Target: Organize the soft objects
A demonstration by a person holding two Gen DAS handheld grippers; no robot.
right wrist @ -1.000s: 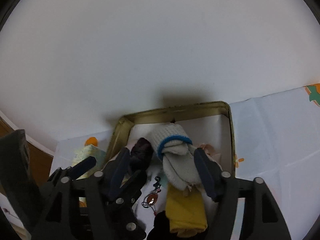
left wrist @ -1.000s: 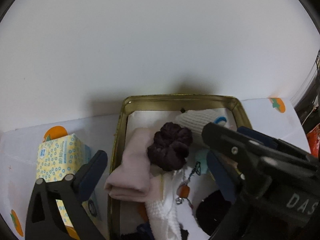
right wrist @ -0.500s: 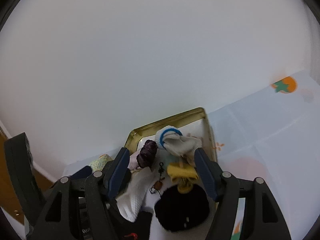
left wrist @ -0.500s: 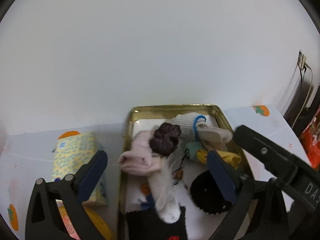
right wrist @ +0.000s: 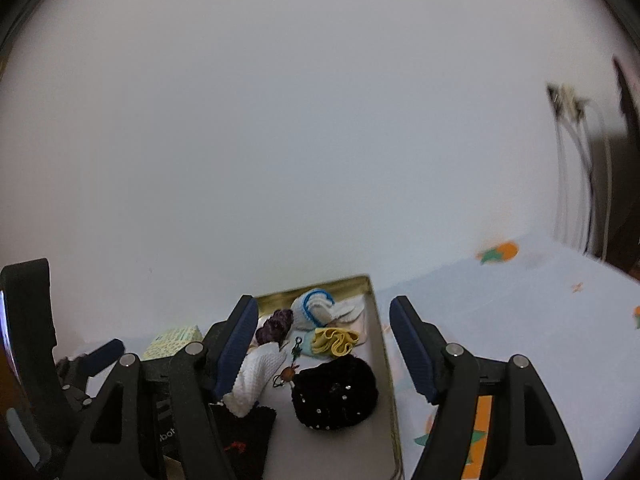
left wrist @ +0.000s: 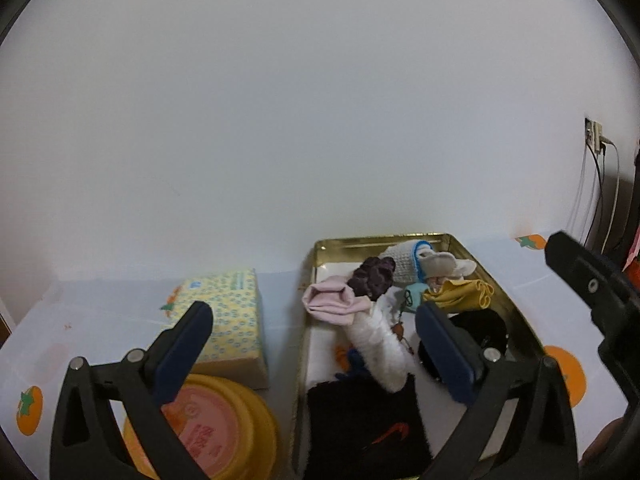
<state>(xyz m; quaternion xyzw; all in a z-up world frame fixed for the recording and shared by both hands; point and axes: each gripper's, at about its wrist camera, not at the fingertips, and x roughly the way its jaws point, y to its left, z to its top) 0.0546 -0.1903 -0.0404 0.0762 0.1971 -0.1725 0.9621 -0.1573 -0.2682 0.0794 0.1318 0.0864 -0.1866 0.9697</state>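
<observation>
On the desk [left wrist: 100, 312] the gold tin [left wrist: 520, 320] already holds the soft things in a loose pile, so with both tools hovering spread and empty (left tool [left wrist: 308, 340]; right tool [right wrist: 324, 344] jaws opening, nothing between), the risk I see is a grab snagging the keychain [right wrist: 290, 368] or dragging the white sock [left wrist: 376, 344] over the rim. Left view alone shows the tissue pack [left wrist: 228, 312], yellow tub [left wrist: 216, 428] and pink cloth [left wrist: 332, 300]; right view shows the black beaded pouch [right wrist: 336, 392] whole.

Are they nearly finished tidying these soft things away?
Looks nearly done: the gold tin already holds the pink cloth, yellow cloth and black beaded pouch. Both the left gripper and right gripper hold nothing. I see nothing soft left outside.
</observation>
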